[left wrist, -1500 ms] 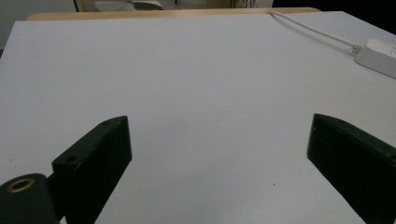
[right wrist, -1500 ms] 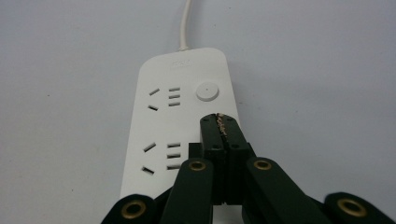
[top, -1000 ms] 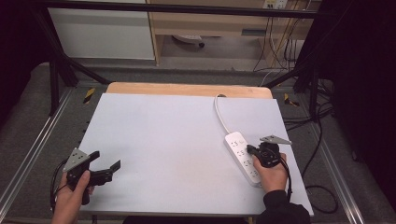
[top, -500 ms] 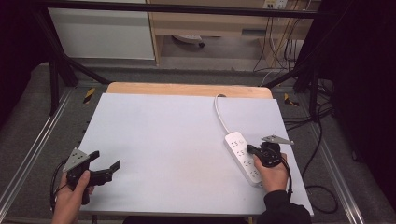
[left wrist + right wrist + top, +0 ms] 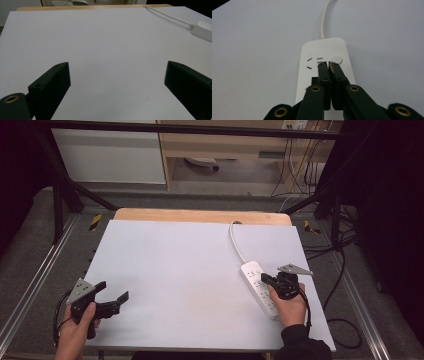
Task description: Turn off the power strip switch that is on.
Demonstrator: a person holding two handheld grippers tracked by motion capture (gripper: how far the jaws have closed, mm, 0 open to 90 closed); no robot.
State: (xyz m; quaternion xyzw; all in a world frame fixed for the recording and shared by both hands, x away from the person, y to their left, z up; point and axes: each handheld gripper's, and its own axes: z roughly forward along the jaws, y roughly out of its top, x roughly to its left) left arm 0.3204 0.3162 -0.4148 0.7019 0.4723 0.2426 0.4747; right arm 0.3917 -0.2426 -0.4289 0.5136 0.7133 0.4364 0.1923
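This looks like a lab or recording workspace set up for bench trials, not a home. A wooden table [image 5: 200, 215] is covered by a plain white sheet [image 5: 190, 270] and stands inside a frame of dark metal bars [image 5: 60, 195], with metal rails [image 5: 30, 290] running along the grey carpeted floor [image 5: 30, 220] on both sides. Beyond it stand a white cabinet [image 5: 110, 155] and a wooden shelf unit [image 5: 225, 145], and a tangle of black cables [image 5: 300, 175] hangs down by the right wall.
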